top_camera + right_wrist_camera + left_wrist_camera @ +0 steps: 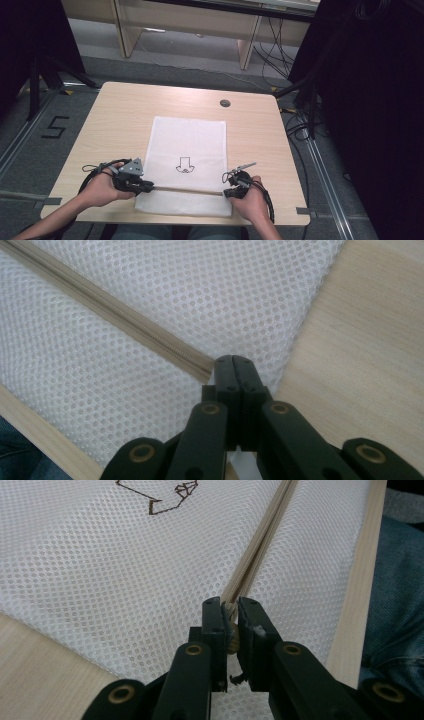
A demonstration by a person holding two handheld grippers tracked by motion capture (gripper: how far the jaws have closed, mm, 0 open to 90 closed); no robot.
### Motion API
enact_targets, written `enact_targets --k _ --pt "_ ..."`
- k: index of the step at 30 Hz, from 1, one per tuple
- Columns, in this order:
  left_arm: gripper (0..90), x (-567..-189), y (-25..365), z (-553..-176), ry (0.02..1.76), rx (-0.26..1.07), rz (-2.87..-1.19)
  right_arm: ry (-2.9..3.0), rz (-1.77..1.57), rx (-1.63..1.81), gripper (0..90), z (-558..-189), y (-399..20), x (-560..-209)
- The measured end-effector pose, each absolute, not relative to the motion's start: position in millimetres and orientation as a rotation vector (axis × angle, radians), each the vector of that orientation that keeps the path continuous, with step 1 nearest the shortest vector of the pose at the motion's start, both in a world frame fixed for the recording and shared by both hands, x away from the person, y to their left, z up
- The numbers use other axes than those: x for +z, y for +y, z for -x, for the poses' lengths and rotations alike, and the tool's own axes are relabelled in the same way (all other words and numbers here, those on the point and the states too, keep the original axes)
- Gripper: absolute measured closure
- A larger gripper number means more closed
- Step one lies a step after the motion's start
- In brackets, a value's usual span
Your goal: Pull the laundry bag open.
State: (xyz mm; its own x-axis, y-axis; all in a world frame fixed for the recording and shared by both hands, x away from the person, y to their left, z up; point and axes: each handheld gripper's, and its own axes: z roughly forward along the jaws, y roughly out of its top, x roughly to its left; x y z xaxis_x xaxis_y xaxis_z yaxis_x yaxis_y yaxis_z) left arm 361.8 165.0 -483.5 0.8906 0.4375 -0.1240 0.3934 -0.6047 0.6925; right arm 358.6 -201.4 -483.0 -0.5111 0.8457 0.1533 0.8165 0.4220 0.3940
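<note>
A white mesh bag (187,150) lies flat on the table, with a small brown drawing (184,166) on it. A beige zipper (187,190) runs across the bag near the table's front edge. My left gripper (148,187) sits at the zipper's left end, shut on a small beige piece that looks like the zipper pull (231,625). In the left gripper view the zipper (260,545) runs away from the left gripper (230,605). My right gripper (226,192) is at the other end, and in the right gripper view the right gripper (233,360) is shut at the zipper's end (200,365).
The wooden table (115,115) has a round cable hole (225,103) at the back right. Bare wood lies on both sides of the bag. Black curtains, cables and a stand surround the table, and the person's blue-clad legs (400,605) are just below its front edge.
</note>
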Motion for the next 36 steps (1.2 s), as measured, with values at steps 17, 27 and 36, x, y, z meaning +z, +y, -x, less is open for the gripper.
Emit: enact_targets --k 17,27,36 --pt "82.4 -485 185 -360 0.633 0.096 -2.294 2.598 -1.466 0.669 90.0 -360 -202 -484" --pt "82.4 -486 186 -361 0.646 0.094 -2.29 2.593 -1.473 0.668 90.0 -360 -203 -484" --pt "82.3 -485 194 -361 0.648 0.119 -2.303 2.592 -1.474 0.668 90.0 -360 -202 -484"
